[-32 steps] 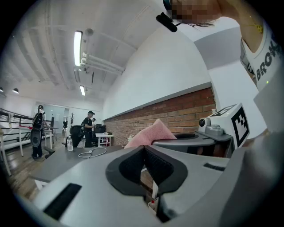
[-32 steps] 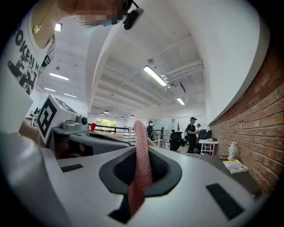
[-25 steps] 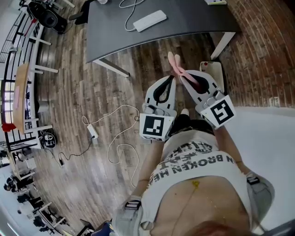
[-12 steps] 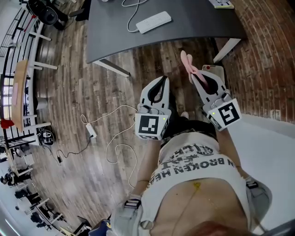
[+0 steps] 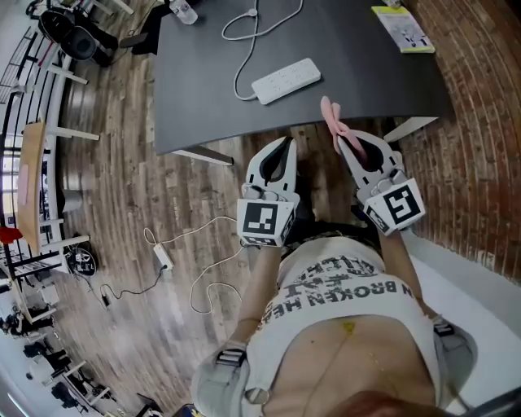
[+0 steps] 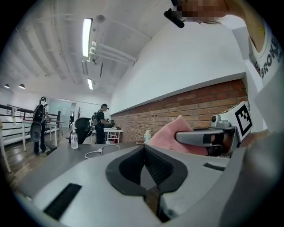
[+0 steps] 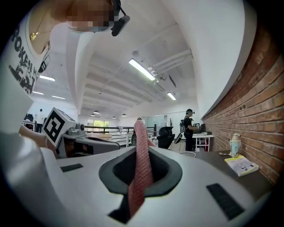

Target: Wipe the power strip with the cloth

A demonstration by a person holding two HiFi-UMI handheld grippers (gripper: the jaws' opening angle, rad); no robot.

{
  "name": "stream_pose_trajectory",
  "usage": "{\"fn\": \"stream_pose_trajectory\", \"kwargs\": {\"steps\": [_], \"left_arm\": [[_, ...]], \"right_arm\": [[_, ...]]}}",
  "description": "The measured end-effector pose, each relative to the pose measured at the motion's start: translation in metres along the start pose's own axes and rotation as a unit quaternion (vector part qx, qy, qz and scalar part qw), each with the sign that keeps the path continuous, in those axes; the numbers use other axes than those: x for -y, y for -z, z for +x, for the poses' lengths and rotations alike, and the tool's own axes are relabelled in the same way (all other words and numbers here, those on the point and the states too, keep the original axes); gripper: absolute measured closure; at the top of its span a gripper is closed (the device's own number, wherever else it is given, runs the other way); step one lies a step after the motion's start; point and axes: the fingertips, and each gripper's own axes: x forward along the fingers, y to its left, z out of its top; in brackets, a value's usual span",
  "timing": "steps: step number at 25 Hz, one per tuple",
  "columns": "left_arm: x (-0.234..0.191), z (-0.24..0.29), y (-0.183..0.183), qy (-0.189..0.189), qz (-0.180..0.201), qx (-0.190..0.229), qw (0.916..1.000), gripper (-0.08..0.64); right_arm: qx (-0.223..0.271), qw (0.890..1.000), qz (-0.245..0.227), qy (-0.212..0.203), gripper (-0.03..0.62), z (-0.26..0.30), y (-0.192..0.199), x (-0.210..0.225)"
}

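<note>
A white power strip (image 5: pixel 285 80) lies on the dark grey table (image 5: pixel 212 106), its white cable (image 5: pixel 244 32) curling away toward the far side. My right gripper (image 5: pixel 343 137) is shut on a pink cloth (image 5: pixel 332 120), which sticks up past the jaw tips at the table's near edge. In the right gripper view the cloth (image 7: pixel 141 164) stands pinched between the jaws. My left gripper (image 5: pixel 286 144) is shut with nothing in it, just short of the table edge and left of the right one. The left gripper view shows the cloth (image 6: pixel 171 133) and the right gripper (image 6: pixel 208 136) beside it.
A yellow booklet (image 5: pixel 404 28) lies at the table's far right and a bottle (image 5: pixel 183 10) at its far left. A brick wall (image 5: pixel 480 122) runs along the right. Loose cables and an adapter (image 5: pixel 163 254) lie on the wooden floor. People stand in the background (image 6: pixel 101 124).
Both grippers have moved forward toward the table. The table and power strip now sit lower and nearer in the head view. The cloth tip has reached the table's near edge.
</note>
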Motion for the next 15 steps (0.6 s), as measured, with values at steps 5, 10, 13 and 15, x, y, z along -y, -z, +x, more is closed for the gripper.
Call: {"fn": "stream_pose_trajectory", "kwargs": {"steps": [5,10,13,15], "left_arm": [[-0.073,0.062,-0.010,0.012,0.000,-0.009,0.9999,0.552],[-0.134,0.112,-0.018,0.027,0.001,-0.012,0.9996,0.552],[-0.154,0.133,-0.019,0.038,0.001,-0.014,0.9992,0.552],[-0.163,0.143,-0.017,0.044,0.000,-0.018,0.9989,0.552]], "right_arm": [[-0.005,1.000,0.001,-0.006,0.575,0.097,-0.007,0.034],[-0.012,1.000,-0.002,-0.024,0.575,0.183,-0.007,0.051],[-0.017,0.999,-0.002,-0.033,0.575,0.216,-0.004,0.058],[-0.022,0.999,0.001,-0.035,0.575,0.231,-0.001,0.062]]}}
